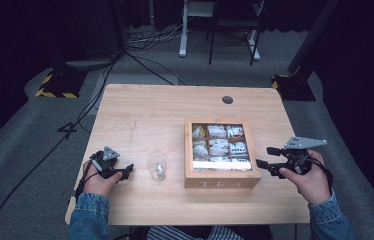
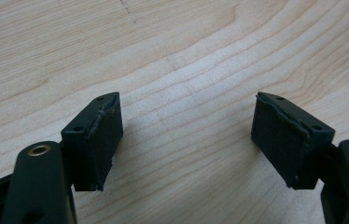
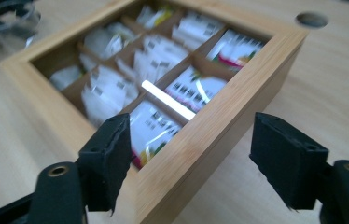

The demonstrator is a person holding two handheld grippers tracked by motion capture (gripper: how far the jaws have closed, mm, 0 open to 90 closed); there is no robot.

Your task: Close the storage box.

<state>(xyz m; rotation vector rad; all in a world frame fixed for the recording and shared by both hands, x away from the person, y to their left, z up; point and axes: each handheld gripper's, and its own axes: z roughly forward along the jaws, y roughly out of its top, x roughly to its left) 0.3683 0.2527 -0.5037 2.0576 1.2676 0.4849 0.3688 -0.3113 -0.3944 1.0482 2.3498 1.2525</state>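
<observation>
Right gripper (image 1: pixel 264 157) is released, jaws straddling the 3 o'clock wall of the wooden tea box (image 1: pixel 222 181); closing off-centre could skid the box. Left gripper (image 1: pixel 129 169), released over bare tabletop (image 1: pixel 145 110), risks toppling the clear cup (image 1: pixel 157 166) at its 3 o'clock.

Wide bare wood across the far and left parts of the table (image 1: pixel 140 107); free passage there. Standing in the way right of centre: tea box (image 1: pixel 222 150), its glass-windowed lid shut over the packets (image 3: pixel 163 88). Just left of it, a clear cup (image 1: pixel 156 166), with a narrow gap between the two. Open strip along the near edge. Left gripper (image 1: pixel 125 171) near the cup, jaws apart over bare wood. Right gripper (image 1: pixel 266 157) just right of the box, jaws apart.
</observation>
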